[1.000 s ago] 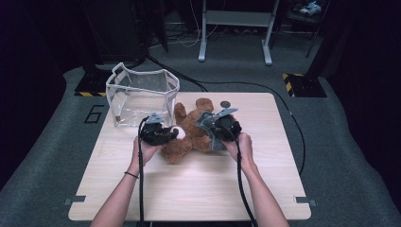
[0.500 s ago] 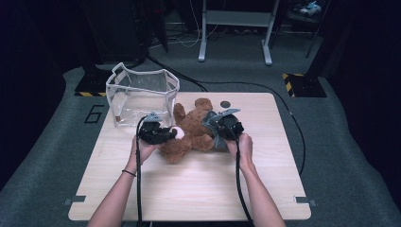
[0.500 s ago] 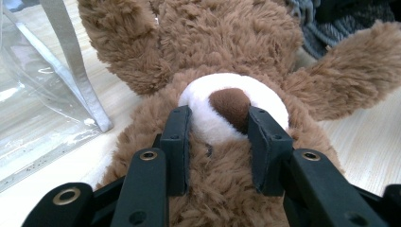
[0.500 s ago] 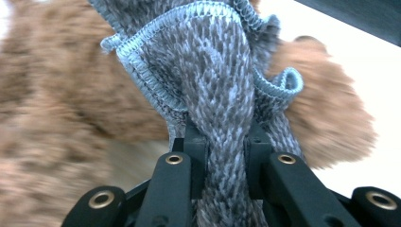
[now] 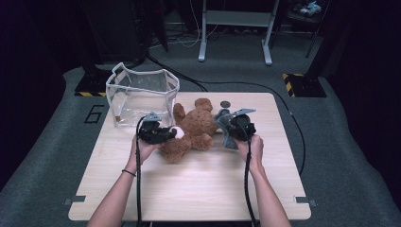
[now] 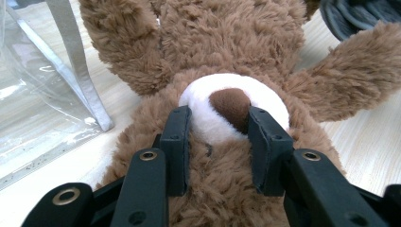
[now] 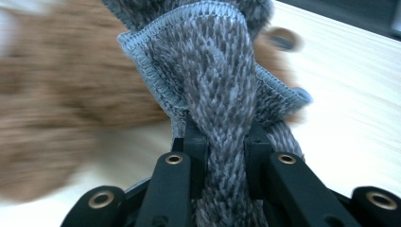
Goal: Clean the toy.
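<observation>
A brown teddy bear point(image 5: 194, 130) lies on the wooden table point(image 5: 189, 189). My left gripper point(image 5: 172, 134) comes at its head from the left. In the left gripper view the black jaws press into both sides of the bear's white muzzle point(image 6: 222, 101), so my left gripper point(image 6: 220, 116) is shut on it. My right gripper point(image 5: 227, 130) is at the bear's right side. It is shut on a bunched grey knitted cloth point(image 5: 228, 141). In the right gripper view that cloth point(image 7: 217, 61) stands up between the jaws of my right gripper point(image 7: 222, 130), with the blurred bear point(image 7: 56, 118) behind it.
A clear plastic bag point(image 5: 142, 94) with grey trim stands open at the table's back left, close to the bear's head; its wall point(image 6: 38, 94) is beside the left gripper. A small dark disc point(image 5: 225, 103) lies behind the right gripper. Cables trail toward the near edge.
The right gripper has shifted a little to the right with the grey cloth in it. The left gripper and the bear have stayed put.
</observation>
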